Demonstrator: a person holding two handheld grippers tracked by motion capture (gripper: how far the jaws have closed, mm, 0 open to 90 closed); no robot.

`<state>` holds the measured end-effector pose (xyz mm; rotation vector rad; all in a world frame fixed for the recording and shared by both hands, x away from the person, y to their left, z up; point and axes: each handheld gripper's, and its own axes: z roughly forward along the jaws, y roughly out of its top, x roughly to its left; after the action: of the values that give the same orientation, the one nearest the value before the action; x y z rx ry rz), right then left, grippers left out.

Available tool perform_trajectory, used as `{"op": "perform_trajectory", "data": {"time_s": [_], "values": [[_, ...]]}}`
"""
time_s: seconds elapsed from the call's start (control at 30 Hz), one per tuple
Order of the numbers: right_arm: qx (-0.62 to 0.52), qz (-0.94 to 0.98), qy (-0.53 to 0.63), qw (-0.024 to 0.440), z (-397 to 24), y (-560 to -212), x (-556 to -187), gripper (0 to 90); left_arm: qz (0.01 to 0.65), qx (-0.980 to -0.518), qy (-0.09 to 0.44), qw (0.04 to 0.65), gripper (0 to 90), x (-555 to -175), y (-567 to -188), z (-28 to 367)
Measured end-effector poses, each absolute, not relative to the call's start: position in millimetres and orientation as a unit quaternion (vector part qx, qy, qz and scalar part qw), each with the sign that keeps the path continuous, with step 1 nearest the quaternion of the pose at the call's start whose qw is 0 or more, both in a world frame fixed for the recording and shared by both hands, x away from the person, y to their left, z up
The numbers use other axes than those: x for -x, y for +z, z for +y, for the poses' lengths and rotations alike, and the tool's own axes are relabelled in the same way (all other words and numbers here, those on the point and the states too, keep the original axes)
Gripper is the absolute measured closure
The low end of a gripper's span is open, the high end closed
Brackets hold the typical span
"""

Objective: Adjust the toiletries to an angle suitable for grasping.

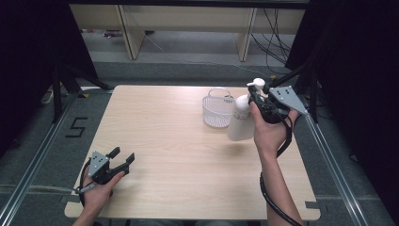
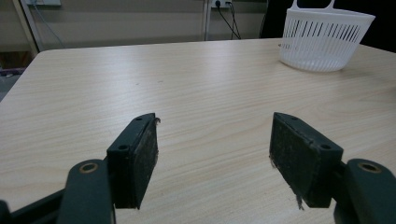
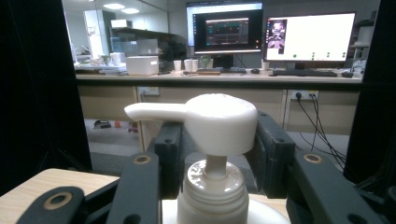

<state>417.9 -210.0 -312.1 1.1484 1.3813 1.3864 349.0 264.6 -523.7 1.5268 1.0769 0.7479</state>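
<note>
A white pump bottle (image 1: 239, 121) stands upright just right of a white slotted basket (image 1: 217, 112) at the table's far right. My right gripper (image 1: 252, 100) is shut on the bottle's neck, below the pump head (image 3: 219, 122). In the right gripper view its black pads (image 3: 273, 140) flank the collar on both sides. I cannot tell whether the bottle's base touches the table. My left gripper (image 1: 123, 158) rests near the front left corner. Its jaws stand wide open with nothing between them (image 2: 212, 158), over bare wood.
The basket (image 2: 322, 42) looks empty in the left gripper view. The light wooden table (image 1: 164, 141) is ringed by dark floor and metal rails. Desks with monitors (image 3: 308, 42) stand beyond the far edge.
</note>
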Motion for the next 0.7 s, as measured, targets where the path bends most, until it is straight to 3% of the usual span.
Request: {"op": "perform_trajectory", "data": {"time_s": [0.7], "values": [[-0.454, 0.544, 0.561, 0.428, -203.4, -305.5, -427.3, 60.1, 0.452, -0.640, 0.315, 0.536, 31.9, -349.2, -523.9, 264.6]]}}
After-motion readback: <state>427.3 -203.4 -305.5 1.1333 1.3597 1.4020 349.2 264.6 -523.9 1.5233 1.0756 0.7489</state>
